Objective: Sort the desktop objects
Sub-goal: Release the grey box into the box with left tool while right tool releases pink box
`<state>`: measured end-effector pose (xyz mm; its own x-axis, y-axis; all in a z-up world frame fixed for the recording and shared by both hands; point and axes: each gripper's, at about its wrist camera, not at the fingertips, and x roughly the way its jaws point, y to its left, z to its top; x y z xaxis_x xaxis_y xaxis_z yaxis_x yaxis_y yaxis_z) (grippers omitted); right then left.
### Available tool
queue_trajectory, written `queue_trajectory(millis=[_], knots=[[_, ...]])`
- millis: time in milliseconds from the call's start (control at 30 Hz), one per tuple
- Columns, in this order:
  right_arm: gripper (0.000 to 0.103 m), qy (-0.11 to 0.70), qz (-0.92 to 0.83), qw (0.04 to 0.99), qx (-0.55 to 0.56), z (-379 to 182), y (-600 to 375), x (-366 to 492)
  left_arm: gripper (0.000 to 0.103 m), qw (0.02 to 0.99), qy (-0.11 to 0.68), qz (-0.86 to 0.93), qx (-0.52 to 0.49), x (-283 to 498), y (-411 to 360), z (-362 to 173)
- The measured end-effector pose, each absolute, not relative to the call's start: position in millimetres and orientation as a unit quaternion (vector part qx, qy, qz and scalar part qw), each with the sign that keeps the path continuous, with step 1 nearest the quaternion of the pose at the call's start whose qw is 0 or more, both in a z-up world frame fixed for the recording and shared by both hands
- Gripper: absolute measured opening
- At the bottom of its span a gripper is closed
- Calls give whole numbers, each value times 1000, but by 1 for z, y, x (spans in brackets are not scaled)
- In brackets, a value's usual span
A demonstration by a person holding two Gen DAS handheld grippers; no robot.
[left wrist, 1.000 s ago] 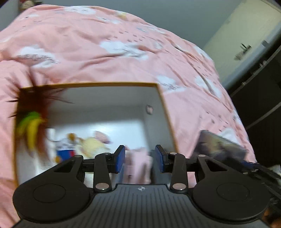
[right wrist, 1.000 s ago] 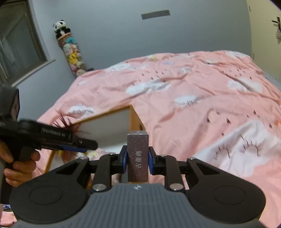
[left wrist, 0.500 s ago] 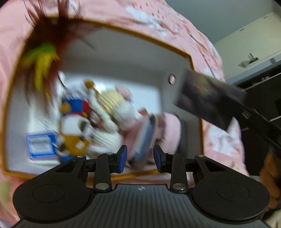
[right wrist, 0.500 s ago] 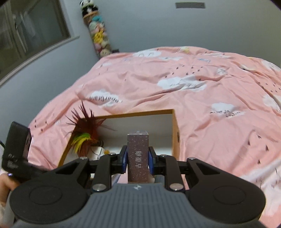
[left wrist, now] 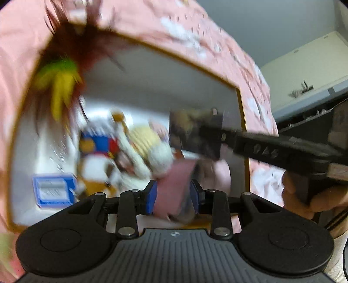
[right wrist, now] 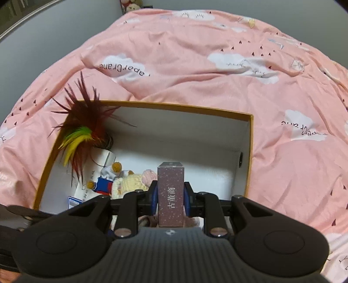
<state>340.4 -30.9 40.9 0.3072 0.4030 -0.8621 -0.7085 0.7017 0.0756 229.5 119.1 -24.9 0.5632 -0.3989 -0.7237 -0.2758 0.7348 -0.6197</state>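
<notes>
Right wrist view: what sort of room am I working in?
Most likely a bedroom: a pink cloud-print duvet fills the view, an open box sits on it, and plush toys are stacked by the wall.

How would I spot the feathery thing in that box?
On the pink bedspread lies an open box, white inside with an orange rim. In its far left corner, dark red feathers stick up past the rim, with a green-and-yellow tuft; nothing else there is spiky.

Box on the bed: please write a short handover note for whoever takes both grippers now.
Right gripper: shut on the speckled carton, upright above the cardboard box.
Left gripper: jaws have just been closing, pink item between them in the box; blur hides whether they press.
Done: feather toy and plush toys lie in the box.
To do: probably lower the carton in and release.
</notes>
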Motion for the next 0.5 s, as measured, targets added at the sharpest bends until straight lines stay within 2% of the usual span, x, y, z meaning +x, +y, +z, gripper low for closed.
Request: queue_trajectory(millis=[200,300,367,500], knots=[[24,479,346,793,-149,38,-14,353,37,853,419,49,-307,222,151,-1],[24,470,347,799,-146,41,-1,354,37,866,417,85,-263,219,159,3],[24,465,352,801,-136,42,8,356,32,872,417,93,-241,218,160,3],[24,475,374,787,-122,40,33,356,30,871,426,95,-224,217,164,-3]])
